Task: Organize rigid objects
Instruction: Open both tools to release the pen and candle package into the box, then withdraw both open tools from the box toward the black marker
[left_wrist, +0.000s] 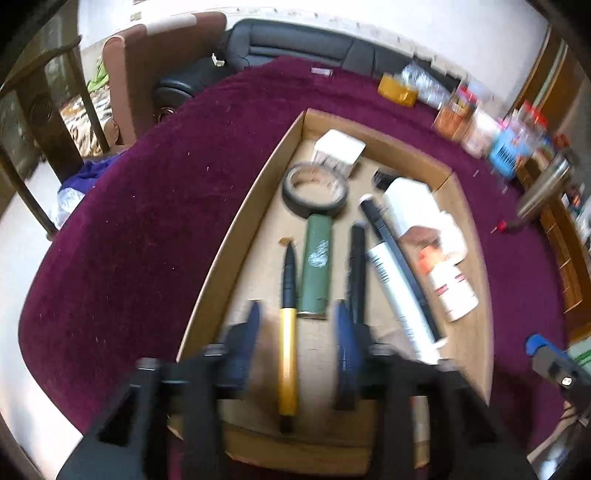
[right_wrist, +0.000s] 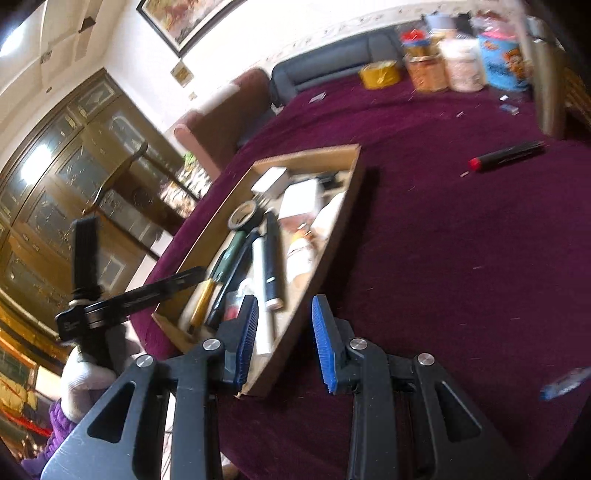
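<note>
A shallow cardboard tray (left_wrist: 236, 236) sits on the maroon tablecloth. It holds a white box (left_wrist: 340, 149), a tape roll (left_wrist: 316, 190), a green tube (left_wrist: 316, 266), a gold-and-black pen (left_wrist: 288, 350), dark pens and white bottles (left_wrist: 448, 280). My left gripper (left_wrist: 297, 336) hovers open over the tray's near end; the gold pen lies between its fingers with clear gaps on both sides. My right gripper (right_wrist: 286, 338) is open and empty beside the tray's (right_wrist: 332, 229) near corner. A red-capped black marker (right_wrist: 506, 155) lies alone on the cloth, far right.
Jars and tubs (right_wrist: 461, 66), a yellow tape roll (right_wrist: 380, 75) and a steel flask (left_wrist: 543, 192) crowd the table's far right edge. A small blue item (right_wrist: 565, 382) lies on the cloth near right. A sofa, an armchair and a cabinet stand beyond the table.
</note>
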